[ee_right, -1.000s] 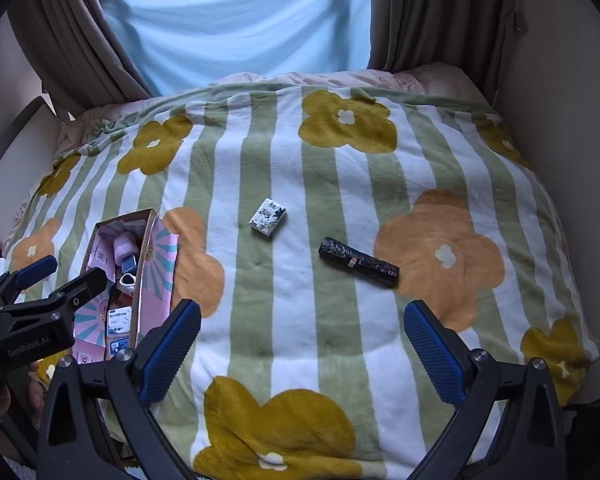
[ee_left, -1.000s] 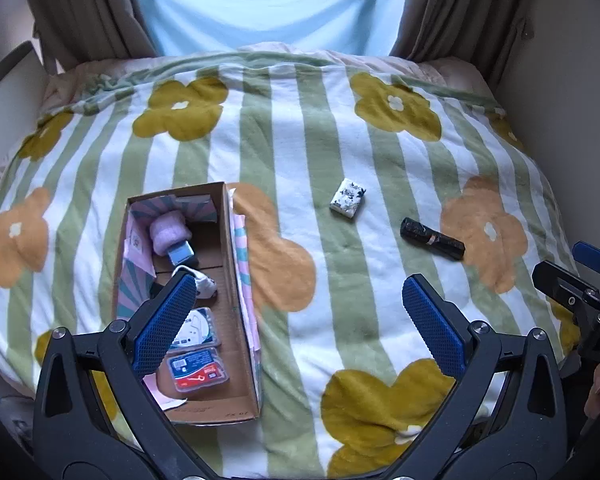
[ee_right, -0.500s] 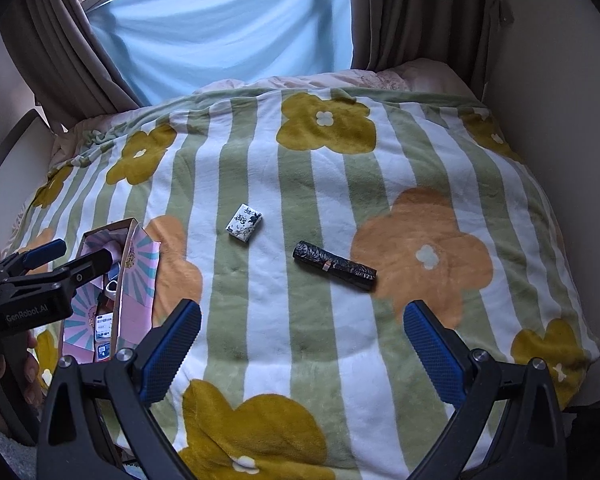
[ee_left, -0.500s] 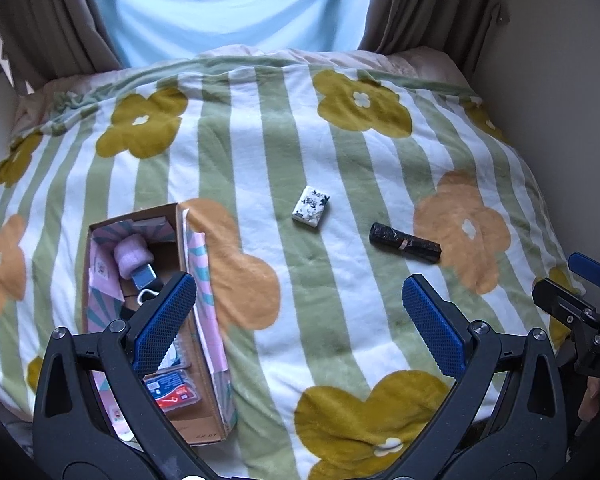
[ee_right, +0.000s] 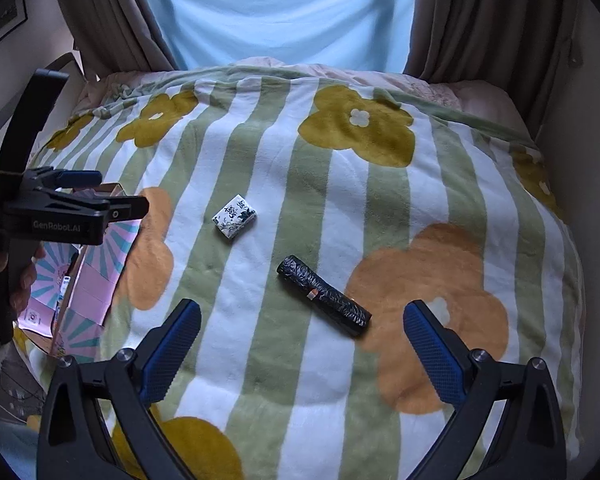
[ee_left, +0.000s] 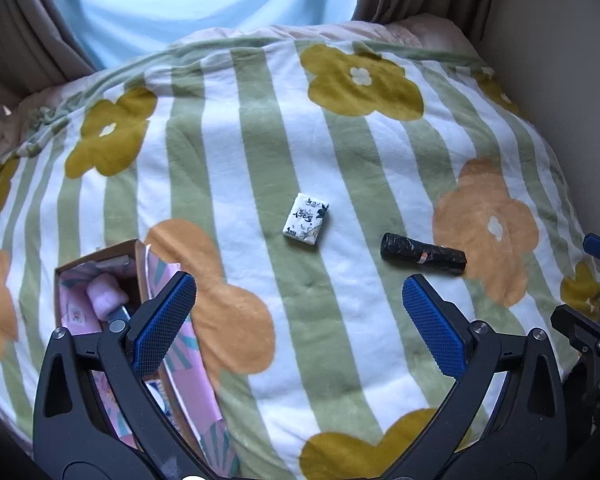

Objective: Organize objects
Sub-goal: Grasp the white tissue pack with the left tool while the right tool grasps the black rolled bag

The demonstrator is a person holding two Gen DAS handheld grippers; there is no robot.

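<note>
A white tissue pack with dark print (ee_left: 306, 219) (ee_right: 235, 216) lies mid-bed. A black roll of bags (ee_left: 423, 258) (ee_right: 324, 297) lies to its right. An open cardboard box with pink lining (ee_left: 100, 276) (ee_right: 88, 276) sits at the left and holds a pink item (ee_left: 105, 294) and small packets. My left gripper (ee_left: 298, 326) is open and empty, above the bed near the box. My right gripper (ee_right: 302, 342) is open and empty, just short of the black roll.
The bed is covered by a green-striped flower blanket (ee_left: 260, 140). Curtains (ee_right: 112, 20) and a blue-covered window (ee_right: 280, 8) stand behind it. A wall (ee_right: 588, 140) runs along the right side. The left gripper's body shows in the right wrist view (ee_right: 60, 212).
Both grippers have moved forward and to the right over the bed. The tissue pack and black roll appear closer. The box has slid toward the lower left of the left wrist view.
</note>
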